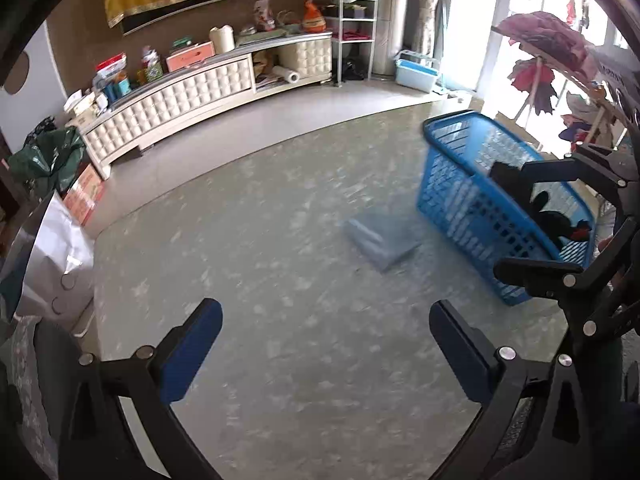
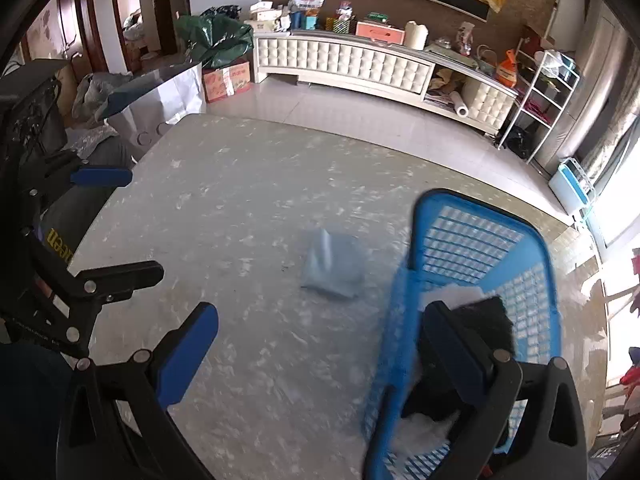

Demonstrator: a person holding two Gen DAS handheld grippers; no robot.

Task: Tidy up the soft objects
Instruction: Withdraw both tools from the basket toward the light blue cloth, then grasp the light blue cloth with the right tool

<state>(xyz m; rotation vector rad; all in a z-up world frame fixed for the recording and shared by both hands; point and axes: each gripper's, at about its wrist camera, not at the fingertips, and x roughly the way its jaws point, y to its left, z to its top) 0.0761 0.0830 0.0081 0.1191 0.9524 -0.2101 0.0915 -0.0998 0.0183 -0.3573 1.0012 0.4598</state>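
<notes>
Left tool (image 1: 326,344) released; right tool (image 2: 320,354) released; folded grey cloth (image 2: 334,266) beside blue basket (image 2: 480,220).

cluttered white tufted cabinet (image 2: 360,66) along brown wall (image 2: 460,16); bright window (image 1: 472,20) beyond.

The grey mottled tabletop (image 1: 280,320) looks like polished stone, smooth with a soft sheen, and on it lies a folded grey-blue cloth (image 2: 334,266) that looks soft and matt. The blue lattice basket (image 1: 452,184) is moulded plastic with a slight gloss, and the black item (image 2: 486,322) inside it looks fuzzy and matt against white fluffy stuff (image 2: 420,430). Each hand-held gripper, left (image 1: 326,350) and right (image 2: 316,350), is matt black plastic with shiny metal rivets and blue rubbery-looking pads (image 1: 192,350).
</notes>
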